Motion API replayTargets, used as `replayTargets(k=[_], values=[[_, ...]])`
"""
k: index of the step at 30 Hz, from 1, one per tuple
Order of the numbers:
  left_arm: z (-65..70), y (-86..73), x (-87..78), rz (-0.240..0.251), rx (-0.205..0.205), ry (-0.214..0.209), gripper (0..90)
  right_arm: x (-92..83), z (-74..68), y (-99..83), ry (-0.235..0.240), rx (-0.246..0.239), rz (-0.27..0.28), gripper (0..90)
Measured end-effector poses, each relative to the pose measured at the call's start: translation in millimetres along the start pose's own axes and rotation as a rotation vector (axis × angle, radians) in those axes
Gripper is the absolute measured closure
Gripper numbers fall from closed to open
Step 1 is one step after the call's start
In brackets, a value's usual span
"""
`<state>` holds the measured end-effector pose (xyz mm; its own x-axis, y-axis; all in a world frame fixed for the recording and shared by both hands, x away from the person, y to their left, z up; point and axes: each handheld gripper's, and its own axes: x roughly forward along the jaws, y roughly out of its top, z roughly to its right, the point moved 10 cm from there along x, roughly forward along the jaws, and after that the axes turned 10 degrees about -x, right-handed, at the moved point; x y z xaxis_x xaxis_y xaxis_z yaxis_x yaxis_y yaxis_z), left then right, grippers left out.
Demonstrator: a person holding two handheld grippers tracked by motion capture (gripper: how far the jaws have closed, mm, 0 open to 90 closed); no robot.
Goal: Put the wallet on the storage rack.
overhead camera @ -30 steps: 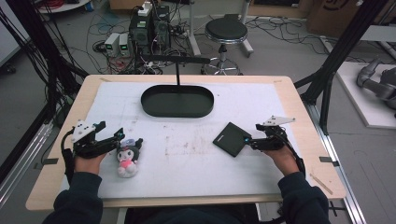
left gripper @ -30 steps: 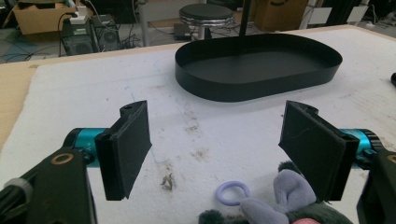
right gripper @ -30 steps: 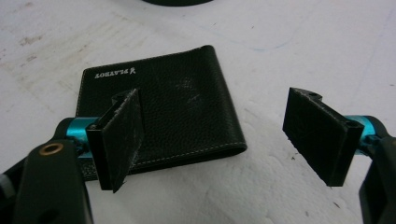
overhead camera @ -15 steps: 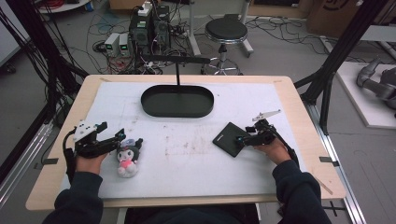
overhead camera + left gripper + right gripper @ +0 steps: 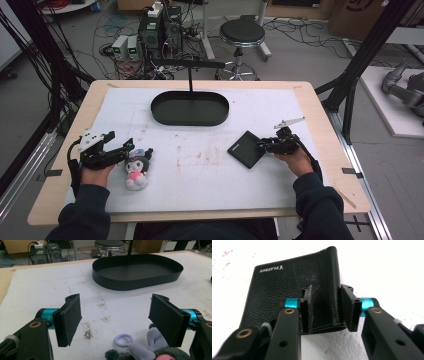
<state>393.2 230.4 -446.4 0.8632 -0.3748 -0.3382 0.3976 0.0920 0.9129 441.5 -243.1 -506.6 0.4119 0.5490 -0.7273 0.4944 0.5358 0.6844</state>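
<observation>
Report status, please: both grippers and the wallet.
Right gripper jaws just closing, pinching the wallet corner. Left gripper open, plush beside it, not held. Wallet flat on the mat. Tray path clear.

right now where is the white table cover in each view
high view: white cover spans most of the tabletop, under the black tray.
left gripper view: stained ground between the jaws, up to the tray.
right gripper view: bright surround of the wallet.
shared: tray with the left gripper view, wallet with the right.
</observation>
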Motion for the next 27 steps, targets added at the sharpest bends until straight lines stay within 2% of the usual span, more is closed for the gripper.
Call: replayTargets(k=[3, 5, 9, 11, 15, 17, 19, 20, 21, 23, 24, 26, 27], values=[[-0.1, 0.0, 0.0, 0.001, 0.0, -0.001, 25.8, -2.5, 0.6, 0.9, -0.007, -0.002, 0.007, 75.1], [-0.2, -0.1, -0.1, 0.0, 0.0, 0.0, 25.9, -3.4, 0.2, 1.4, -0.003, 0.003, 0.01, 75.7], [-0.7, -0.1, -0.5, 0.0, -0.001, 0.001, 26.0, -4.1, -0.3, 1.5, -0.027, -0.007, 0.001, 75.8], [-0.9, 0.2, -0.8, 0.001, 0.0, 0.002, 26.1, -4.3, 0.1, 1.4, -0.061, -0.026, -0.011, 75.3], [-1.1, 0.2, -0.7, 0.002, -0.001, 0.003, 26.3, -5.2, 1.7, 0.9, -0.077, -0.02, -0.016, 75.7], [-1.3, 0.3, -0.8, 0.002, 0.0, 0.003, 26.3, -8.4, 7.2, 1.0, -0.115, -0.003, -0.013, 77.4], [-1.3, 0.6, -0.8, 0.004, -0.002, 0.003, 26.3, -17.3, 19.3, 0.7, -0.181, 0.071, 0.01, 78.4], [-1.4, 0.6, -0.7, 0.005, -0.003, 0.003, 26.3, -17.3, 19.3, 0.7, -0.181, 0.071, 0.01, 78.4], [-1.4, 0.6, -0.6, 0.005, -0.003, 0.003, 26.3, -22.9, 25.5, 0.2, -0.202, 0.115, 0.03, 79.1], [-1.5, 0.5, -0.6, 0.003, -0.001, 0.005, 26.3, -25.7, 26.9, 1.4, -0.213, 0.113, 0.044, 79.8], [-1.4, 0.6, -0.5, 0.003, -0.001, 0.005, 26.3, -31.5, 25.0, 8.7, -0.214, 0.099, 0.096, 80.4], [-1.4, 0.6, -0.3, 0.003, -0.001, 0.004, 26.4, -37.6, 22.6, 17.1, -0.232, 0.06, 0.146, 81.0], [-1.4, 0.6, -0.3, 0.003, -0.001, 0.004, 26.4, -37.6, 22.6, 17.1, -0.232, 0.06, 0.146, 81.0]])
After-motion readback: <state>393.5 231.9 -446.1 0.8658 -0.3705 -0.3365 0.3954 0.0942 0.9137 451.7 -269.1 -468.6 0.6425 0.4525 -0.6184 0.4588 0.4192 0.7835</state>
